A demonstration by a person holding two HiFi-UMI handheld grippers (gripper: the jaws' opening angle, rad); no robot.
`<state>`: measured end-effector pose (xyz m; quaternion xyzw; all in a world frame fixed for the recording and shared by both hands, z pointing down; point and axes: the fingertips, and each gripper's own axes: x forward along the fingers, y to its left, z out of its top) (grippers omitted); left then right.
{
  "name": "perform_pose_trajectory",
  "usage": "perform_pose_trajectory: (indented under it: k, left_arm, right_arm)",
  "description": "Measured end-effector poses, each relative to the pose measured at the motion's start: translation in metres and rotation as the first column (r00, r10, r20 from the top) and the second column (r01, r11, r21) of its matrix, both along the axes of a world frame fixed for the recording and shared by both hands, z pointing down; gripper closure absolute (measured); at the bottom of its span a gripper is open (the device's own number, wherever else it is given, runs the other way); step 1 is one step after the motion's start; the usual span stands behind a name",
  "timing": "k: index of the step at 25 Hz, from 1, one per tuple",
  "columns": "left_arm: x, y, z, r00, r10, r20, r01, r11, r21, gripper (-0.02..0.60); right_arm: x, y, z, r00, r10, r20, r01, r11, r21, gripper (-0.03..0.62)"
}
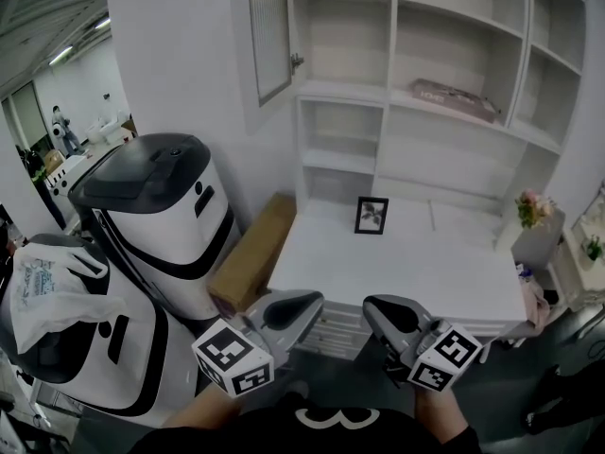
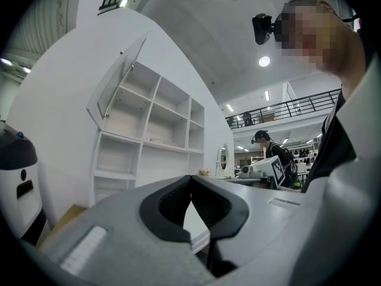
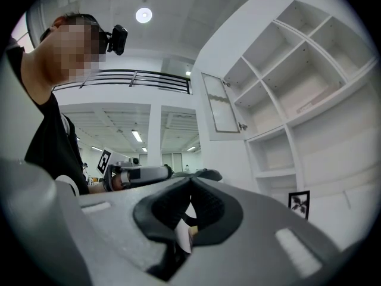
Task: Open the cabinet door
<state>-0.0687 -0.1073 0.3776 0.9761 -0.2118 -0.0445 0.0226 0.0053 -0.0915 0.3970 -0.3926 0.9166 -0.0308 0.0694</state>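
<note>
**Item 1, task's thing.** Cabinet door (image 1: 269, 31): glass-paned, on the top-left compartment of the white shelf unit (image 1: 454, 159), at 11 o'clock in the head view. It already stands swung out from its compartment, with a small knob (image 1: 296, 61) on the free edge. I judge the opening done, or nearly so.

**Item 2, tools.**
- Left gripper (image 1: 307, 301): jaws pressed together with nothing between them. It sits low at 6 o'clock, well apart from the door.
- Right gripper (image 1: 373, 307): likewise pressed together and empty, just beside the left, toward 5 o'clock.

**Item 3, surroundings.**
- White surface (image 1: 406, 277) below the shelves. A framed picture (image 1: 371, 215) stands upright on it, at 12 o'clock from my grippers.
- Flat box (image 1: 454, 99) on a middle shelf, at 1 o'clock.
- Cardboard box (image 1: 253, 252) at the surface's 9 o'clock side.
- Rounded white machine (image 1: 156, 197) beyond the cardboard box.
- Plastic bag (image 1: 47, 291) at 8 o'clock.
- Flowers (image 1: 531, 206) at 3 o'clock.

**Item 4, hazards, as I judge them.**
- If the door needs swinging wider, closed jaws cannot take the knob, and I would end up nudging the glass pane, which may skid or rattle.
- A reach straight up from here passes over the surface, so a low path could tip the framed picture.
- A hard push could send the door round against the wall.
</note>
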Motion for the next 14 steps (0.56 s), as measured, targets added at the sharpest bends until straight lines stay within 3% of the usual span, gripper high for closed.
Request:
perform_pose_trajectory:
  k: [14]
  left_arm:
    - [0.004, -0.004, -0.0045, 1.0, -0.01, 0.023, 0.01, 0.999, 0.04, 0.571]
  right_arm:
    - [0.0101, -0.0006, -0.0054, 1.0, 0.014, -0.003, -0.014, 1.0, 0.022, 0.594]
